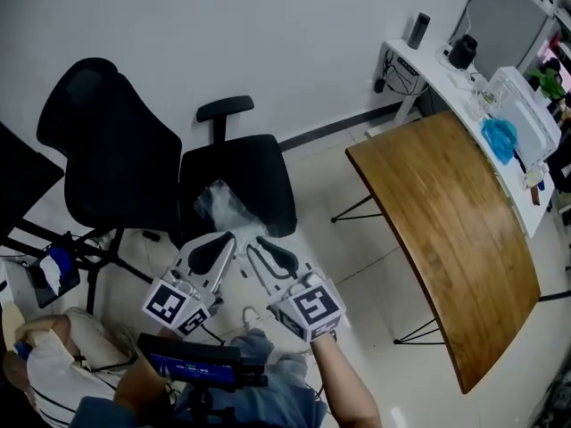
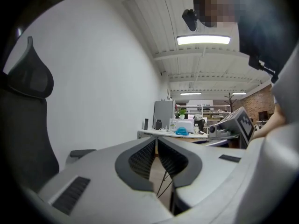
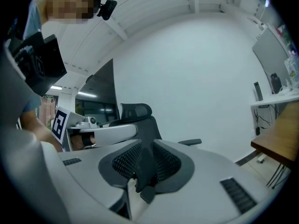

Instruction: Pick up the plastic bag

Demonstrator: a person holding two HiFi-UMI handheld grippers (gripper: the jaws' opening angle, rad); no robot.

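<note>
Plastic bag [image 1: 223,205] seemingly beyond left hand-held gripper [image 1: 233,236]

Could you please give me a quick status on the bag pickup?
Left gripper shut, empty; right gripper open, empty. Plastic bag on the chair seat, untouched, just ahead of both grippers. Nothing in between.

2 units held out front, side by side, both pointing level, tips angled in toward each other. left hand-held gripper [image 1: 229,239]: jaws closed tip to tip, nothing in them. right hand-held gripper [image 1: 257,243]: jaws slightly apart, gap empty. right forearm [image 1: 346,389] is bare and runs straight back from its unit. left hand [image 1: 136,383] sits low, mostly hidden.
</note>
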